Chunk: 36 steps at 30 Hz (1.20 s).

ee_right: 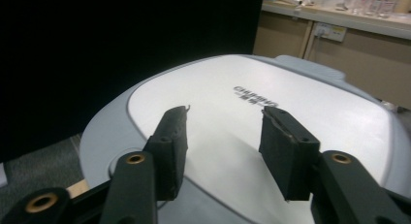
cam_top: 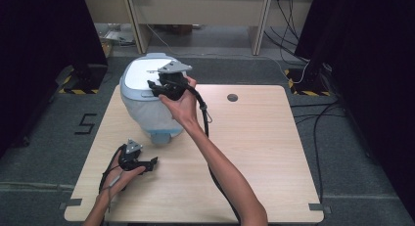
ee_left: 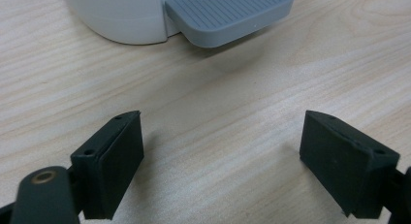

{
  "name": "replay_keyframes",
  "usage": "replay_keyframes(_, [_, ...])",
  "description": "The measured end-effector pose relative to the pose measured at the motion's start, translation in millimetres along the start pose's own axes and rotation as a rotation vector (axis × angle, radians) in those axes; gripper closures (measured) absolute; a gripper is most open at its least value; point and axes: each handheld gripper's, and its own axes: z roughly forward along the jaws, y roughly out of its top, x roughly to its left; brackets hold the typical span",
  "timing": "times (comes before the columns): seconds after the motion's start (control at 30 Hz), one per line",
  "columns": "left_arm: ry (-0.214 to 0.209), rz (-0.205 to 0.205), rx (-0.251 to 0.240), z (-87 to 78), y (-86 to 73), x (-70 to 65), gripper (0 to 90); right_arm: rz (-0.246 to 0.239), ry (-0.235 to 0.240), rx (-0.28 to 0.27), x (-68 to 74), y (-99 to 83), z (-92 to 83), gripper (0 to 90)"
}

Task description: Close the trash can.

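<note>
A white and pale-blue rice cooker [cam_top: 142, 96] stands at the table's far left with its white lid [ee_right: 271, 117] down. My right gripper [cam_top: 155, 84] hovers just over the lid [cam_top: 139, 74], jaws part open with nothing between them; its own view shows the gripper [ee_right: 225, 136] above the lid's printed logo. Near the table's front left my left gripper [cam_top: 152, 162] rests low over the wood, open and empty. Its own view shows that gripper [ee_left: 220, 156] facing the cooker's grey front latch tab [ee_left: 232, 13], a short way off.
The wooden table [cam_top: 254, 152] has a round cable hole [cam_top: 232, 97] at the back. A black cable [cam_top: 204, 113] trails from the right gripper along the forearm. Dark curtains flank the scene, and floor cables [cam_top: 318, 113] lie at the right.
</note>
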Motion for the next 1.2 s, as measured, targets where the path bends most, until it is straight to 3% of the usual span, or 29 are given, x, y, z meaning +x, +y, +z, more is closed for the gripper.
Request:
replay_keyframes(0.13, [0.000, -0.002, -0.002, 0.1, 0.0, -0.1, 14.7, 0.043, -0.013, -0.023, -10.4, 1.9, -9.0, 42.2])
replay_keyframes(0.5, [0.000, -0.002, 0.000, 0.0, 0.0, -0.1, 14.7, 0.074, -0.062, -0.032, -34.9, 1.8, -35.5, 32.0])
replay_keyframes(0.83, [0.002, -0.006, -0.001, 0.1, -0.1, -0.1, 14.7, 0.088, -0.124, -0.046, -54.6, -4.9, -64.0, 25.3])
replay_keyframes(1.2, [0.002, -0.006, -0.001, 0.1, -0.1, -0.1, 14.7, 0.094, -0.189, -0.033, -73.0, -24.3, -92.1, 23.9])
